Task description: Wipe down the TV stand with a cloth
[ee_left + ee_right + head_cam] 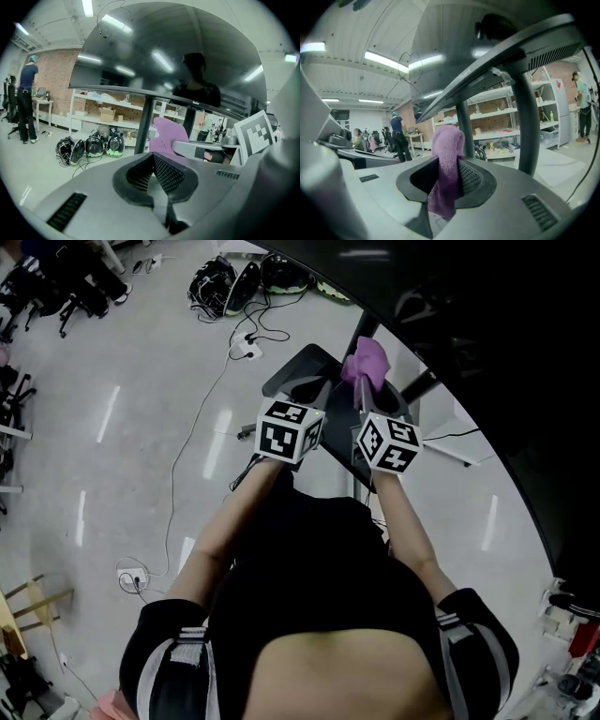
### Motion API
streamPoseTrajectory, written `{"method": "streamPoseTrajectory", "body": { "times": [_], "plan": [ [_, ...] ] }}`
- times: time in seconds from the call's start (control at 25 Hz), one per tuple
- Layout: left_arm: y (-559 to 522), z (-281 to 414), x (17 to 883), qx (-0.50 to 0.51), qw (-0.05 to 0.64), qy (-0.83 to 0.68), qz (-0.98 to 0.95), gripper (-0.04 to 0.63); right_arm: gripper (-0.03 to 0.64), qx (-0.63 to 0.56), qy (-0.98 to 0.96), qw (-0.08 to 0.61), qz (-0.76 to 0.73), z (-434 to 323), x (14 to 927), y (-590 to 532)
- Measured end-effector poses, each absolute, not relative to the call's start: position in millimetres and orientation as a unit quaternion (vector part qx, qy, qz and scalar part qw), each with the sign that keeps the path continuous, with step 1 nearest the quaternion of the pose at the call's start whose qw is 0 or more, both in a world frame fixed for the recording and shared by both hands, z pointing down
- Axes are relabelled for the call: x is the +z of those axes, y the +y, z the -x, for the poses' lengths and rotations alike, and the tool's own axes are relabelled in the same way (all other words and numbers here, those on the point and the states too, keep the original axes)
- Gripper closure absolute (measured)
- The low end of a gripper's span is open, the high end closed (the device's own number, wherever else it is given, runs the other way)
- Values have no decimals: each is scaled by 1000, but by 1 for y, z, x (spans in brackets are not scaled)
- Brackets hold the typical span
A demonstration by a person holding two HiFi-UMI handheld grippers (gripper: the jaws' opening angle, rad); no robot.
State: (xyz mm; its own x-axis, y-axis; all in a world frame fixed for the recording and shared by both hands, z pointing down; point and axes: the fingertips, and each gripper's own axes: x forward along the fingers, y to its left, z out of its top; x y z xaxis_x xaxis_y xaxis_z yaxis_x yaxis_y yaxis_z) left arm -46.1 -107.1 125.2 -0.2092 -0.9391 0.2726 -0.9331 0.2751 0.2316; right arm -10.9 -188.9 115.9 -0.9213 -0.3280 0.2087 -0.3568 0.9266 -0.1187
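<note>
Right gripper (449,179) tight on purple cloth (448,140), left gripper (153,174) clenched empty, beside TV stand post (144,124) (open floor (141,427) leftward).

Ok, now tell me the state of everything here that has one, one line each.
Left gripper: shut, empty.
Right gripper: shut on the cloth.
Cloth: bunched, sticking up past the jaws.
TV: off, screen dark and reflecting.
Stand: upright, carrying the TV.
</note>
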Motion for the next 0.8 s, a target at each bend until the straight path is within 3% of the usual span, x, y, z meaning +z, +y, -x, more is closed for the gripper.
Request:
{"method": "streamPoseTrajectory", "body": {
  "times": [0.32,0.8],
  "plan": [
    [-146,79,124,8,150,-769,-621,589,505,-26,-971,42,-234,60,97,-234],
    [-152,117,136,-3,168,-773,-612,589,505,-155,-947,49,-279,106,87,-266]
  ]
}}
